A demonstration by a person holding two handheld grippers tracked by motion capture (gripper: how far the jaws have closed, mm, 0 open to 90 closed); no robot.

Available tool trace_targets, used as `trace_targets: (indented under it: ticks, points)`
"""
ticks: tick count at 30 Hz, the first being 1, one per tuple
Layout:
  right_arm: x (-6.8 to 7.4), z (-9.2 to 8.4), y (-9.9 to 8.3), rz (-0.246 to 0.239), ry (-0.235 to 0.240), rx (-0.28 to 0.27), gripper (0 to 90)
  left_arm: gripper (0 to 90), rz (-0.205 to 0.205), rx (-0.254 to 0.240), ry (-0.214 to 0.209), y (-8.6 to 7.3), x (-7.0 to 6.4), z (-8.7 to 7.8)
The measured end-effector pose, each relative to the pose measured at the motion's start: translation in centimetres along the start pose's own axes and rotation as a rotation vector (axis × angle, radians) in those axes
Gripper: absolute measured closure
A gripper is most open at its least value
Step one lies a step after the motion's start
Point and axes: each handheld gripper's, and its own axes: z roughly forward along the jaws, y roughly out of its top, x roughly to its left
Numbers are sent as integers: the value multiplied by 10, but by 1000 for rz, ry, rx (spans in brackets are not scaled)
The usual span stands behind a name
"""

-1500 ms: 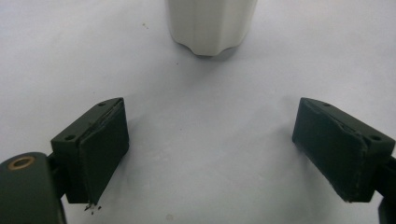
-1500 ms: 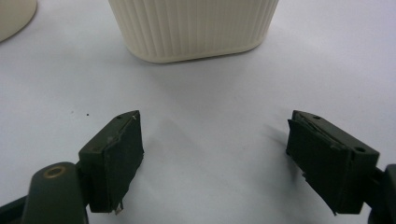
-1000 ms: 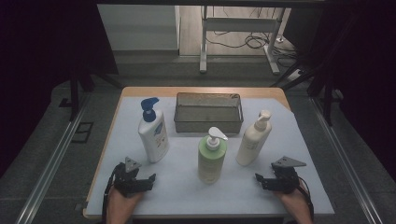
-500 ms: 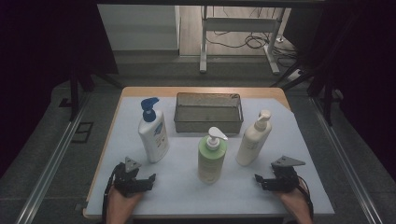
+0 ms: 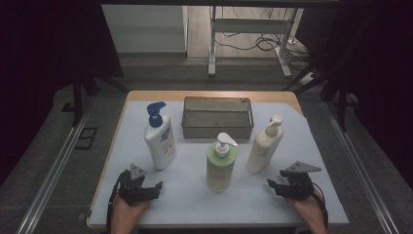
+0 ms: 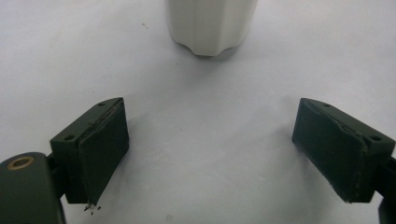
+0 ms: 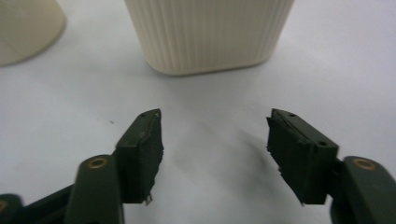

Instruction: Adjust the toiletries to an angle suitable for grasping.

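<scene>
Grippers low on table (image 5: 311, 204): left gripper (image 5: 146, 189) at 7 o'clock, right gripper (image 5: 282, 186) at 5, both w/ jaws apart, empty. Green bottle (image 5: 220, 165) btwn them, mesh basket (image 5: 217, 128) at 12.

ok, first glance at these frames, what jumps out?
Three upright pump bottles on the pale blue table cover: a white bottle with a blue pump at left, a light green bottle with a white pump in the middle front, a cream ribbed bottle at right. Behind them sits a dark wire mesh basket. The left gripper and right gripper rest near the front edge, jaws open.
</scene>
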Motion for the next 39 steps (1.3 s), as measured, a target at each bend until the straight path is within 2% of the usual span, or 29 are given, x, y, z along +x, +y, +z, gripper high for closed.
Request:
trace_targets:
  ticks: [5, 9, 10, 11, 12, 13, 14, 15, 16, 19, 29, 39]
  points:
    - [3, -3, 6, 8, 40, -14, 464, 106, 0, -1, 0, 0, 0, 0]
    - [5, -6, 11, 30, 96, -38, 590, 106, 0, -1, 0, 0, 0, 0]
    - [5, -6, 11, 30, 96, -38, 590, 106, 0, -1, 0, 0, 0, 0]
    - [8, -8, 14, 24, 114, -56, 654, 106, 0, -1, 1, 0, 0, 0]
    - [10, -8, 16, 17, 115, -62, 691, 106, 0, -1, 1, 0, 0, 0]
    - [10, -8, 16, 17, 115, -62, 691, 106, 0, -1, 1, 0, 0, 0]
    - [14, -8, 20, 10, 119, -66, 755, 106, 0, -1, 1, 0, 0, 0]
    - [14, -8, 20, 10, 119, -66, 755, 106, 0, -1, 1, 0, 0, 0]
    - [19, -7, 23, 4, 122, -63, 821, 106, 0, -1, 1, 0, 0, 0]
    - [25, -5, 27, -5, 124, -66, 877, 106, 0, -1, 0, 0, 0, 0]
    - [46, 3, 45, -17, 134, -81, 895, 106, 0, -2, 0, 0, 0, 0]
    - [62, 21, 60, -27, 74, -89, 897, 106, 0, -1, 0, 0, 0, 0]
